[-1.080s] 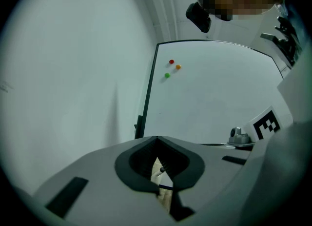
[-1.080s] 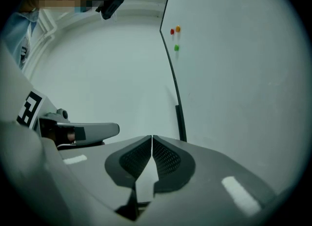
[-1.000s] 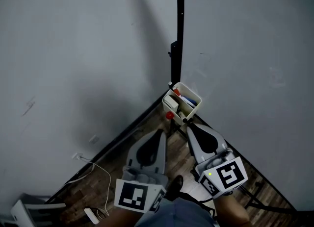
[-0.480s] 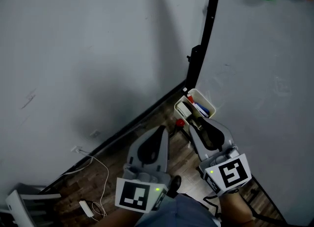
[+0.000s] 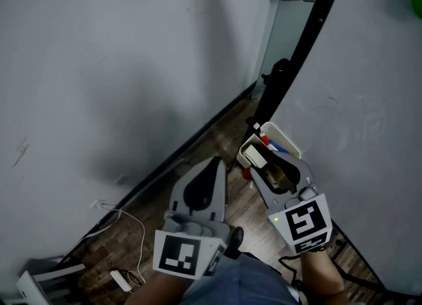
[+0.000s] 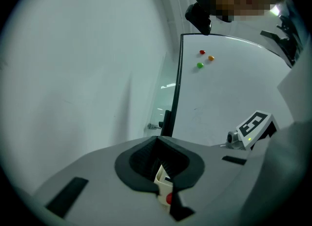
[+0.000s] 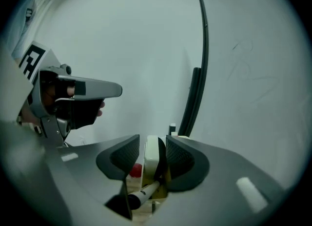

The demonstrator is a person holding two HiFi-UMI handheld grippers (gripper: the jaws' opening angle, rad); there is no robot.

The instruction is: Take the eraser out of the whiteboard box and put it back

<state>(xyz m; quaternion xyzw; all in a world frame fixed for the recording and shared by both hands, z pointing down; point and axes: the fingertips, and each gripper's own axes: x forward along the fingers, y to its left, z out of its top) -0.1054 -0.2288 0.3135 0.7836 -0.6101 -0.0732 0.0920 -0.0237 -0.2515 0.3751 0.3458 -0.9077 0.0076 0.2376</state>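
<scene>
A: So, where's the eraser [image 5: 253, 157]?
B: Standing in the whiteboard box [image 5: 282, 138], between my right gripper's [image 7: 152, 146] jaws — they're opening, nothing pinched. My left gripper [image 6: 157, 142] is closed, empty.
A: How will it handle?
B: Light, I'd guess: stiff plastic back, soft felt (a bit squashy). I'd pinch across its flat sides.

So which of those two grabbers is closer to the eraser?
The right. The right gripper is at the whiteboard box, jaws opening with the eraser between them; the left gripper hangs beside it over the floor, apart from the box.
</scene>
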